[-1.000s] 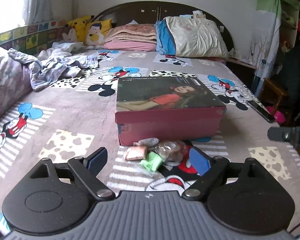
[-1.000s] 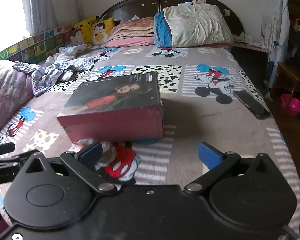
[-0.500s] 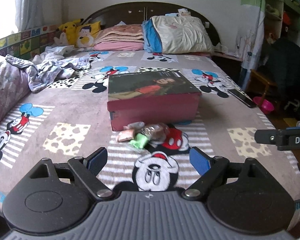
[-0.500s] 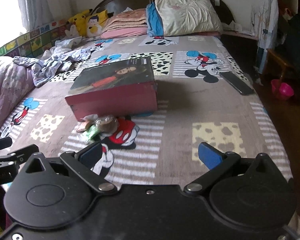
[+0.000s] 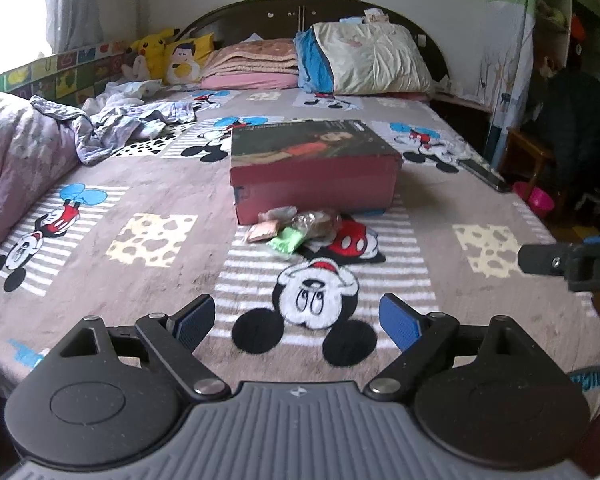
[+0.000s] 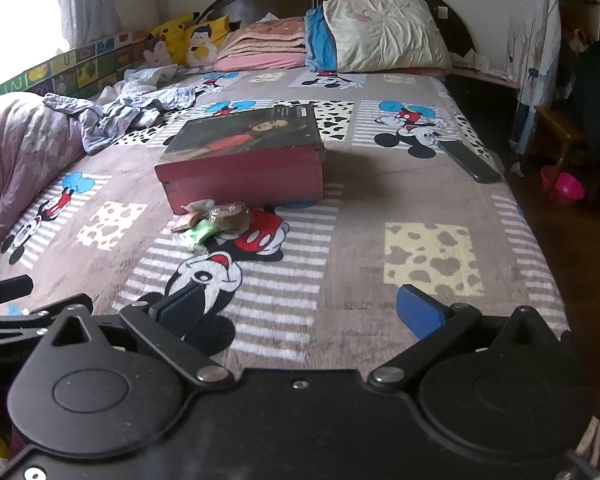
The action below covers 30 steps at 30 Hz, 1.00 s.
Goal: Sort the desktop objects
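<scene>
Bedroom light is falling across a bed (image 5: 432, 216) spread with a cartoon-mouse blanket (image 5: 316, 300), and we are holding both tools low over its near end. Nearest to us, the left gripper (image 5: 296, 322) is hanging with its blue pads spread wide and nothing between them; the right gripper (image 6: 306, 308) is standing just as wide and just as empty. Part of the right tool is showing at the right edge of the left view.

Farther up the blanket we are looking at the things to be sorted: a small heap of wrapped items, with a pinkish packet (image 5: 262, 232), a green packet (image 5: 287, 240) and a brown roll in clear wrap (image 5: 316, 222) lying touching one another. The heap is sitting just in front of a closed red box (image 5: 314, 170), right against its near wall. The box's long axis is running away from us toward the headboard (image 5: 316, 10), a short end facing us; in the right view it is angling up to the right.

We are judging that sorting is barely begun: nothing is gripped, the lid is on, and every packet is lying loose outside.

Beyond, a dark phone (image 6: 468, 160) is resting near the bed's right edge, with crumpled clothes (image 5: 132, 120) to the left, and pillows (image 5: 368, 60) and plush toys (image 5: 168, 56) farthest back.
</scene>
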Each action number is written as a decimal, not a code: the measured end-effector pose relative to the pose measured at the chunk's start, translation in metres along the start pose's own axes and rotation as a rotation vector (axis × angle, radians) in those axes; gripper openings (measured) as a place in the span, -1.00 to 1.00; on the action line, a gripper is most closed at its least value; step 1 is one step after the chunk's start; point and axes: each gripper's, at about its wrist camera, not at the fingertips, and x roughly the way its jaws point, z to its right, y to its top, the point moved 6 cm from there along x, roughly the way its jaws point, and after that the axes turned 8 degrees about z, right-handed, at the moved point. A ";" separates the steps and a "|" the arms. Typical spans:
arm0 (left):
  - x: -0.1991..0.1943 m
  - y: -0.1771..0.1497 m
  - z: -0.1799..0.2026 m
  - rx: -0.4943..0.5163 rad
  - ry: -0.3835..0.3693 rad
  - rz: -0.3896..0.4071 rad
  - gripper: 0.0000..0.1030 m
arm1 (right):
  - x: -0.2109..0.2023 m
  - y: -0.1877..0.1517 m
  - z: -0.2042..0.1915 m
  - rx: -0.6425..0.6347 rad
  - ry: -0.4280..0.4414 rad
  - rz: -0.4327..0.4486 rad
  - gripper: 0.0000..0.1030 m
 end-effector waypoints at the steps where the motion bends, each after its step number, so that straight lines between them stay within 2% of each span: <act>1: -0.002 -0.001 0.000 0.004 -0.001 -0.002 0.73 | -0.003 -0.001 -0.001 -0.004 0.000 0.000 0.99; 11: -0.016 0.006 0.005 0.026 -0.001 0.041 0.73 | -0.022 -0.009 -0.011 -0.038 0.008 0.013 0.99; 30: -0.028 0.016 0.011 0.038 -0.012 0.087 0.73 | -0.027 -0.011 -0.016 -0.034 0.024 0.023 0.99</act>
